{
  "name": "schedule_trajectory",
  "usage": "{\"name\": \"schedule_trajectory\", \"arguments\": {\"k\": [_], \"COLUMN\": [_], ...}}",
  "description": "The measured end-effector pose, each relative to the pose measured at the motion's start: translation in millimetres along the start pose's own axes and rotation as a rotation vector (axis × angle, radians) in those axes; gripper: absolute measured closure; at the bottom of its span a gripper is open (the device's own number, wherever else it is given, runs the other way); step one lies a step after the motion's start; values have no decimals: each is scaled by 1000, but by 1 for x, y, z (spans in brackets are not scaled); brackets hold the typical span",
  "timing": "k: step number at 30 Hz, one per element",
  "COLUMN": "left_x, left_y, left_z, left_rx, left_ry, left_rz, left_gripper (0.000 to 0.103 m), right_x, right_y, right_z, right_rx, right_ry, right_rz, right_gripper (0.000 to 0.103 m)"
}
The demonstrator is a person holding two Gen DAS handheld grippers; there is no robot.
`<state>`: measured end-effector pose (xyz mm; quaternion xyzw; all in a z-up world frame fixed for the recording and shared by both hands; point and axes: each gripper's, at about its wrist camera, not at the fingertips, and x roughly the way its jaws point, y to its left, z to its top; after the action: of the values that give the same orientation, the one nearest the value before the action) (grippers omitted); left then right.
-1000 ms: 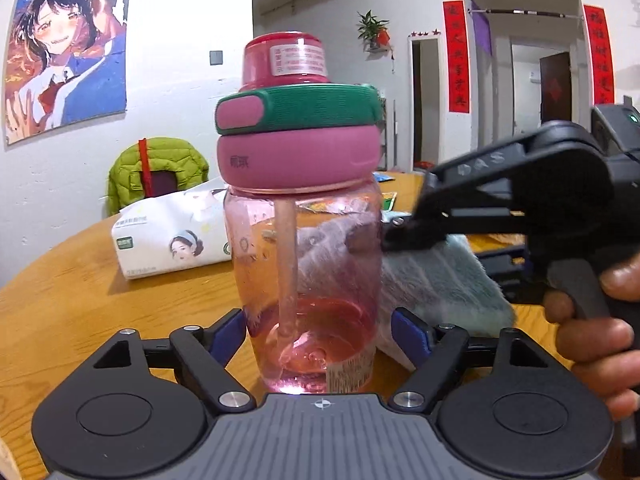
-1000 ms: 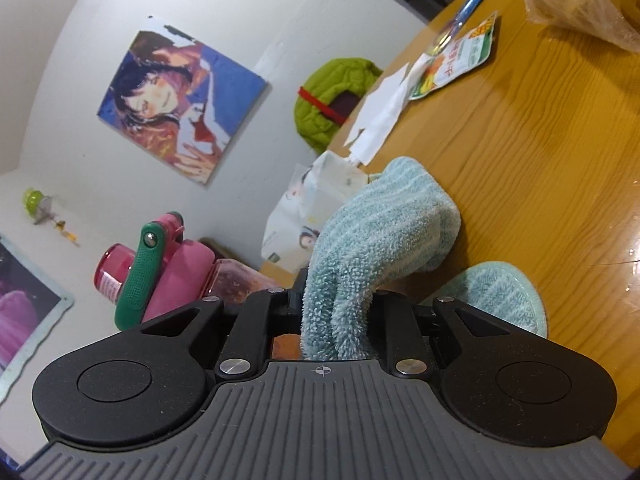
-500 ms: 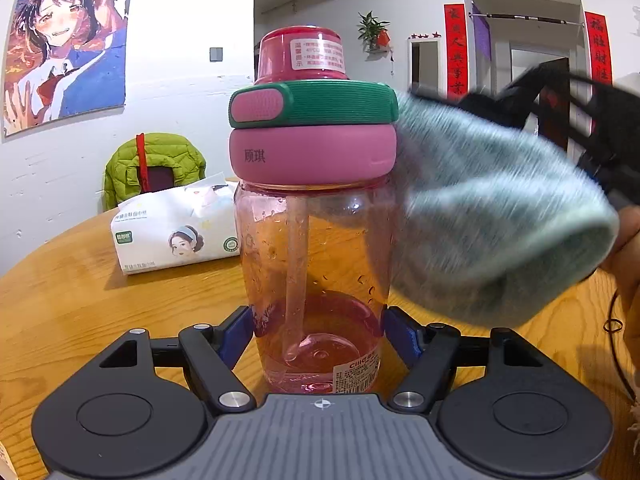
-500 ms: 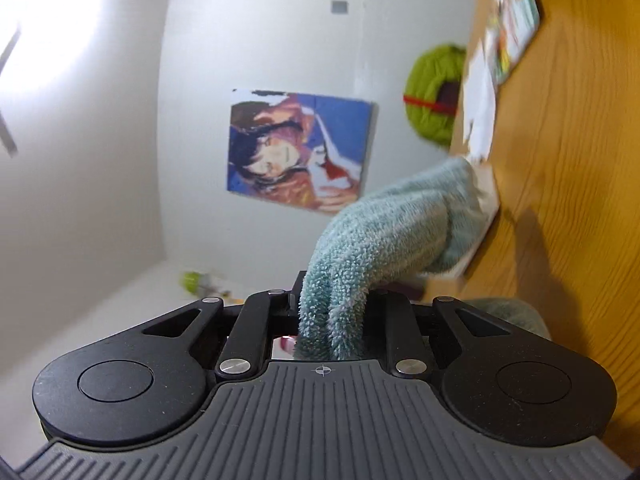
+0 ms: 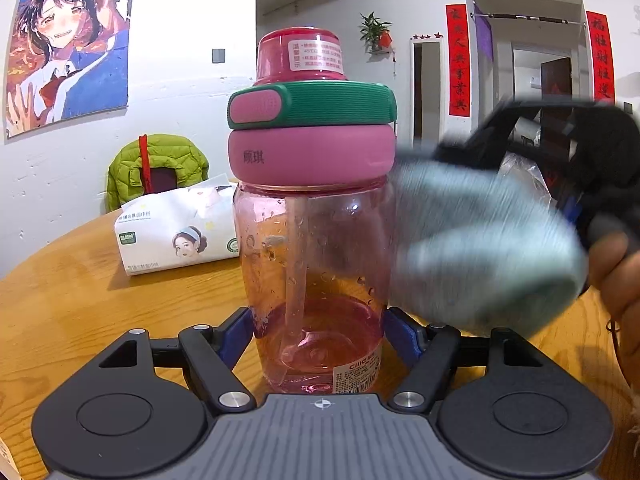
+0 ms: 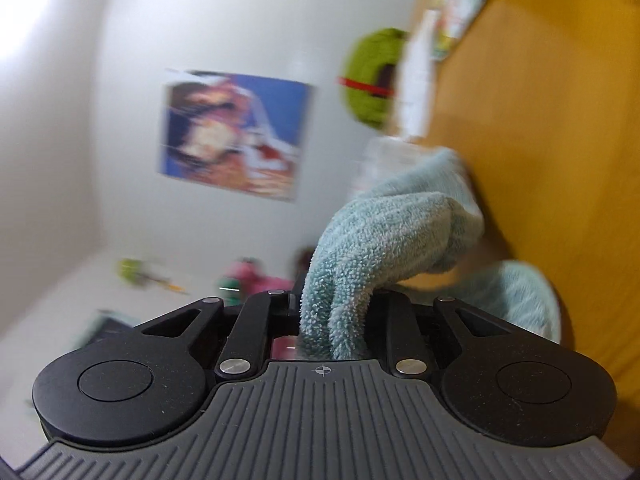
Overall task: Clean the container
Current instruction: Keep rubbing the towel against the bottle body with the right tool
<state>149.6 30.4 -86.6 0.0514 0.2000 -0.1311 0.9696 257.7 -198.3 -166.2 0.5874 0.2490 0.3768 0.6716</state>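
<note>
Cloth [image 5: 480, 240] now beside bottle [image 5: 316, 248] (upright).

We seem to be in a home: wooden table [image 5: 80, 292], tissue pack [image 5: 176, 236], anime poster [image 5: 68, 44], red door couplets [image 5: 459, 60].

Bright room, motion-blurred right view

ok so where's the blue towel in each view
Left wrist view: the light blue towel fills the right middle, blurred, against the side of the pink water bottle.
Right wrist view: the towel rises from centre bottom, clamped in the right gripper.
Shared landmark: the anime poster on the white wall.
</note>
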Motion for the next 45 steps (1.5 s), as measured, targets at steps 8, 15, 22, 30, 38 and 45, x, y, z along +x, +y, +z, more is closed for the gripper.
{"name": "schedule_trajectory", "arguments": {"k": [8, 15, 22, 30, 38, 45], "left_x": [0, 1, 0, -20, -22, -12], "left_y": [0, -2, -2, -22, -37, -12], "left_z": [0, -2, -3, -4, -9, -7], "left_rx": [0, 12, 0, -7, 72, 12], "left_ry": [0, 0, 3, 1, -5, -10], "left_rz": [0, 2, 4, 112, 94, 16], "left_gripper": [33, 33, 33, 23, 23, 32], "right_x": [21, 8, 21, 6, 16, 6], "right_y": [-16, 6, -16, 8, 21, 31], "right_z": [-4, -3, -1, 4, -2, -5], "right_rx": [-3, -42, -23, -159, -240, -237], "right_ry": [43, -20, 52, -73, 8, 44], "right_rz": [-324, -38, -381, -288, -316, -364], "right_gripper": [79, 78, 78, 76, 77, 76]}}
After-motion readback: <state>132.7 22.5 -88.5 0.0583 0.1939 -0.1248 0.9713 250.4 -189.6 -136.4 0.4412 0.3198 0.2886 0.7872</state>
